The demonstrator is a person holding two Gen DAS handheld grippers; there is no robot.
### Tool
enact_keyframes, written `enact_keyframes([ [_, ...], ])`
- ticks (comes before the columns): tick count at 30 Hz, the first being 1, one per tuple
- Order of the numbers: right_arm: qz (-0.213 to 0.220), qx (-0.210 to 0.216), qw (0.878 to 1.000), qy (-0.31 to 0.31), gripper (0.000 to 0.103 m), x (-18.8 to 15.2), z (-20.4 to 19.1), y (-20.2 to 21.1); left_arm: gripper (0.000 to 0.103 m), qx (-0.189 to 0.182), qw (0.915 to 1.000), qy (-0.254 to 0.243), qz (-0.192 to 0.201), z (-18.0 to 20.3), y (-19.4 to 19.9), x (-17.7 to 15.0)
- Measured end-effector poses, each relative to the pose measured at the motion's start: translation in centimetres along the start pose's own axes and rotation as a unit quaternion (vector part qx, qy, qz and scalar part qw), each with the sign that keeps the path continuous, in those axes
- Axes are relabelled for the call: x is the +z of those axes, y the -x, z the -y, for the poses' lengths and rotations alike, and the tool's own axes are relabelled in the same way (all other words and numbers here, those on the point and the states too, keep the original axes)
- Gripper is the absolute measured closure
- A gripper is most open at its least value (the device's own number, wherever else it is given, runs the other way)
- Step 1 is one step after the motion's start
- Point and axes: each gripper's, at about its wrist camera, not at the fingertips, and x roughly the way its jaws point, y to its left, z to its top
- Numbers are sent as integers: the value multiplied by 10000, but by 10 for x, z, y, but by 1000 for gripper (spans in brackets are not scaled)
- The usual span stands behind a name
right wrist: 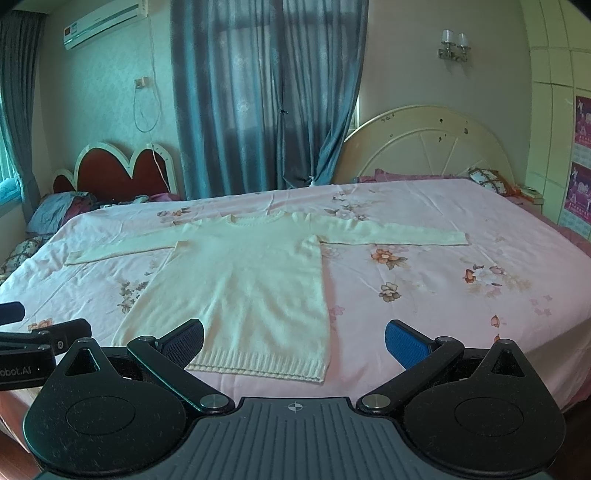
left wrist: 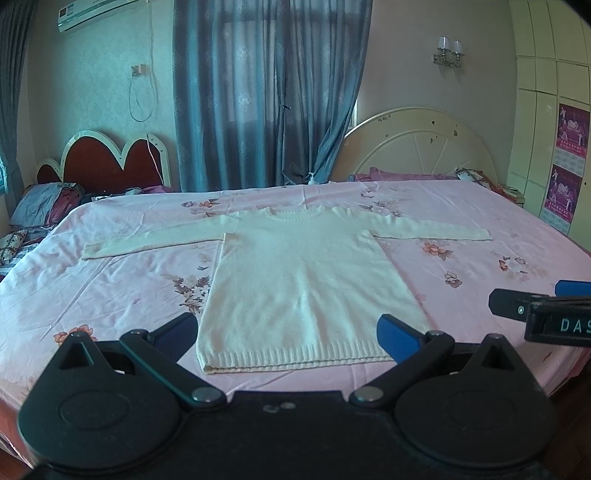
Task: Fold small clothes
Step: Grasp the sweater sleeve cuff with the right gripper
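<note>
Lying flat on the bed (left wrist: 110, 280), a cream knitted sweater (left wrist: 306, 280) is spread face up on the pink floral sheet, its neckline toward the far side and its ribbed hem (left wrist: 295, 360) toward the cameras. Both sleeves reach straight out to either side, the left sleeve (left wrist: 155, 242) ending in a ribbed cuff and the right sleeve (left wrist: 432, 229) stretching toward the cream headboard (left wrist: 421, 144).

The left tool (left wrist: 288, 334) hangs above the hem with its fingers spread wide, one on each side of the sweater's lower body, gripping nothing. Its blue pads (left wrist: 397, 332) sit near the hem's right corner, though whether they touch the knit is unclear. The right tool (right wrist: 293, 339) is likewise spread wide and holds nothing; it sits further right, so the hem's right corner falls between its fingers while its blue right pad (right wrist: 406, 341) is over bare sheet. Each tool shows at the edge of the other's view, the two side by side at the bed's near edge.

Blue curtains (left wrist: 266, 92) hang behind the bed, with a red heart-shaped headboard (left wrist: 110, 158) at the left and an air conditioner (right wrist: 103, 24) high on the wall
</note>
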Motion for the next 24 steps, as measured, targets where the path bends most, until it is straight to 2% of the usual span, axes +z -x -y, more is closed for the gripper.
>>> enact_keyframes([
  [9, 49, -88, 9998, -146, 0, 27, 9, -45, 0, -200, 9996, 181, 18, -9, -54, 26],
  [16, 117, -320, 9992, -225, 0, 55, 11, -98, 0, -529, 9982, 278, 26, -26, -107, 52],
  [21, 175, -508, 9982, -267, 0, 72, 15, -129, 0, -555, 9978, 326, 170, -35, -136, 71],
  [24, 185, -658, 9972, -309, 0, 81, 25, -145, 0, -634, 9975, 320, 39, -32, -158, 81],
])
